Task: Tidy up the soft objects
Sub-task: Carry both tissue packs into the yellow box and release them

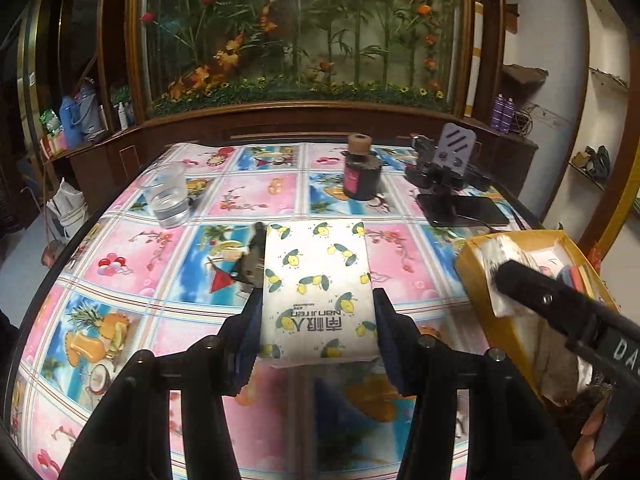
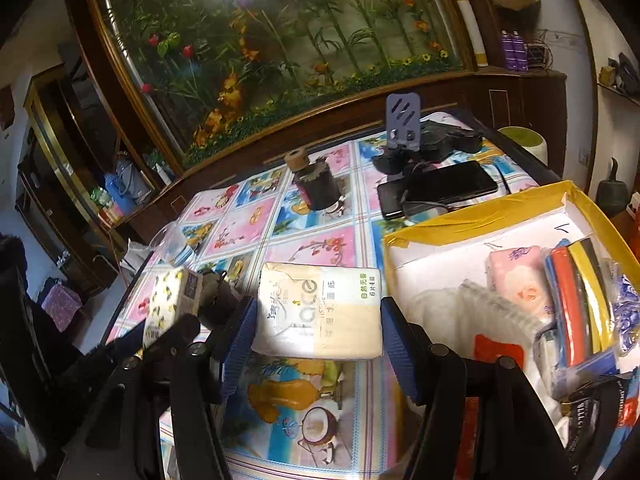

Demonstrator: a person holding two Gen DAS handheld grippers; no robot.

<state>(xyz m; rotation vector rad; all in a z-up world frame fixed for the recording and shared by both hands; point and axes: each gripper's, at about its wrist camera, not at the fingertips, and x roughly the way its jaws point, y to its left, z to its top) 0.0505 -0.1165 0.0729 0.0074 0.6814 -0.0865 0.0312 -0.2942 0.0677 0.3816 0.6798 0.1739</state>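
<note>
The left gripper point(image 1: 316, 320) is clenched on a white soft tissue pack printed with yellow lemons point(image 1: 316, 288), its blue-padded fingers point(image 1: 250, 332) pressing both long sides of the near half. The pack appears lifted slightly off the bench point(image 1: 132, 264), which wears a glossy pink-and-blue fruit-print cloth, though the view from above makes the gap hard to judge.

The right gripper point(image 2: 316, 332) stands wide, released, with a cream-coloured soft tissue pack bearing green and brown lettering point(image 2: 320, 310) lying flat on the bench between its fingers; whether the pads touch the pack's ends cannot be told.

Just right of that pack, at the bench's right edge, sits a yellow cardboard box with a white lining point(image 2: 416, 236). Its near end is cut off by the frame. In the left wrist view the right gripper's black arm hides part of the box.
</note>
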